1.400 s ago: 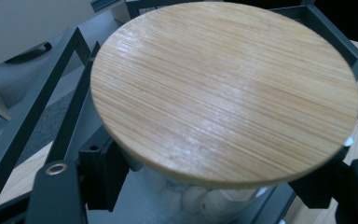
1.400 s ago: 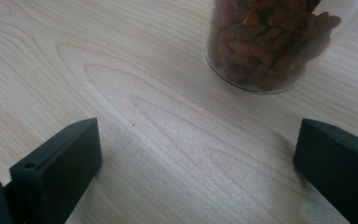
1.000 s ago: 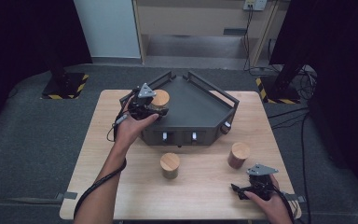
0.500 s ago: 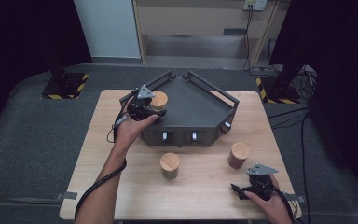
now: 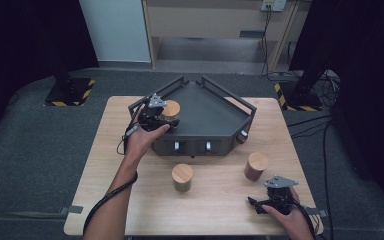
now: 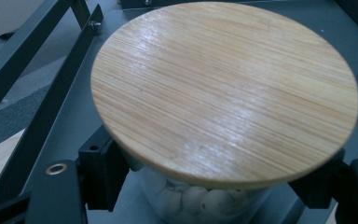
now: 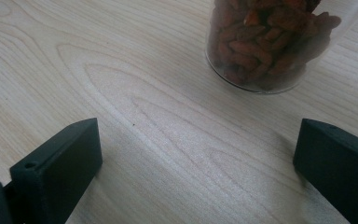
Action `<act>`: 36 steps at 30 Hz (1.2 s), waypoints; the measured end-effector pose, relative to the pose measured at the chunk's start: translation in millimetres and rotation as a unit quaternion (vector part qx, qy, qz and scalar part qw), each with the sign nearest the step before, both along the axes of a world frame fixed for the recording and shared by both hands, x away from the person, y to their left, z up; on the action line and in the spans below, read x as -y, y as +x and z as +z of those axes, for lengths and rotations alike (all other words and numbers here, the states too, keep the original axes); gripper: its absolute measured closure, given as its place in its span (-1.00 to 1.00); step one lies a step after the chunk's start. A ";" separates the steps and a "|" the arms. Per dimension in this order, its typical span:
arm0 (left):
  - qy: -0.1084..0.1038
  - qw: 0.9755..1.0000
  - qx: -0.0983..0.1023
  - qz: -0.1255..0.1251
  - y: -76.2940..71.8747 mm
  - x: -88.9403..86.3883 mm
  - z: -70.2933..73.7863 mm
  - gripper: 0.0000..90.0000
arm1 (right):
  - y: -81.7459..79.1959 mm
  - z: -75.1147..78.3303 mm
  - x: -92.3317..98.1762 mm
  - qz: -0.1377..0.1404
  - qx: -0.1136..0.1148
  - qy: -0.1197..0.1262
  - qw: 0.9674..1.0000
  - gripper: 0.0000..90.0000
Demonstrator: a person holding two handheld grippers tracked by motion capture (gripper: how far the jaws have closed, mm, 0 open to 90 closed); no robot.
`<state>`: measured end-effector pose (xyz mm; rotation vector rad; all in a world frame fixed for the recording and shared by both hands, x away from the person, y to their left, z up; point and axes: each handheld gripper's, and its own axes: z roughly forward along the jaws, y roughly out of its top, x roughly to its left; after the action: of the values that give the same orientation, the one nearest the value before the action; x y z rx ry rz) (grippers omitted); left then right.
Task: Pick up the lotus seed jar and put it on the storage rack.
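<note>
Pale wooden table, dark tray at its back. The left gripper clamps a bamboo-lidded jar over the tray's left corner; the right gripper sits wide apart, empty, near a red-filled jar.

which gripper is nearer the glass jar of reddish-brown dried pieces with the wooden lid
Right. The right gripper sits open on the table just short of that jar; the left gripper is across at the dark metal tray, clamped on another jar.

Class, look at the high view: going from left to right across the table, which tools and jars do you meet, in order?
Left tool shut on the jar in the tray → middle jar → red-filled jar → right tool, jaws open.
</note>
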<state>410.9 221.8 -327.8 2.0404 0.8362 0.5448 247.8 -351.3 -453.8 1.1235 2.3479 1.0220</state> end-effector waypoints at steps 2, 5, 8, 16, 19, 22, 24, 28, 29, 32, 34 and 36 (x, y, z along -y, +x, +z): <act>-0.001 1.000 -0.001 -0.001 0.5 0.4 -0.6 -0.46 | 0.0 0.0 0.0 0.000 0.000 0.000 1.000 -0.97; -0.001 1.000 -0.002 -0.002 1.0 1.0 -2.2 -0.46 | 0.0 0.0 0.0 0.000 0.000 0.000 1.000 -0.97; -0.005 1.000 -0.003 0.000 1.1 0.5 -4.3 -0.46 | 0.0 0.0 0.0 0.000 0.000 0.000 1.000 -0.97; -0.017 1.000 -0.011 0.002 3.7 -3.1 -6.5 -0.46 | 0.0 0.0 0.0 0.000 0.000 0.000 1.000 -0.97; -0.021 1.000 -0.011 0.000 4.0 -4.6 -7.7 -0.46 | 0.0 0.0 0.0 0.000 0.000 0.000 1.000 -0.97; -0.019 1.000 -0.012 0.000 4.7 -3.9 -6.7 -0.46 | 0.0 0.0 0.0 0.000 0.000 0.000 1.000 -0.97; -0.019 1.000 -0.013 -0.001 5.1 -4.3 -6.7 -0.46 | 0.0 0.0 0.0 0.000 0.000 0.000 1.000 -0.97; -0.021 1.000 -0.010 0.001 3.8 -5.1 -8.1 -0.49 | 0.0 0.0 0.0 0.000 0.000 0.000 1.000 -0.97; -0.022 1.000 -0.010 0.004 3.2 -5.1 -8.5 -0.55 | 0.0 0.0 0.0 0.000 0.000 0.000 1.000 -0.97; -0.021 1.000 -0.010 0.004 1.6 -4.6 -7.6 -0.70 | 0.0 0.0 0.0 0.000 0.000 0.000 1.000 -0.97; -0.015 1.000 -0.007 0.004 0.0 -3.5 -6.4 -0.77 | 0.0 0.1 -0.1 0.000 0.000 0.000 1.000 -0.97; -0.004 1.000 -0.004 0.002 -2.9 -1.7 -4.0 -0.82 | 0.0 0.1 -0.1 0.000 0.000 0.000 1.000 -0.97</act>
<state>408.0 223.5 -331.7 2.0346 0.8472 0.5354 247.7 -351.3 -453.8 1.1239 2.3479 1.0214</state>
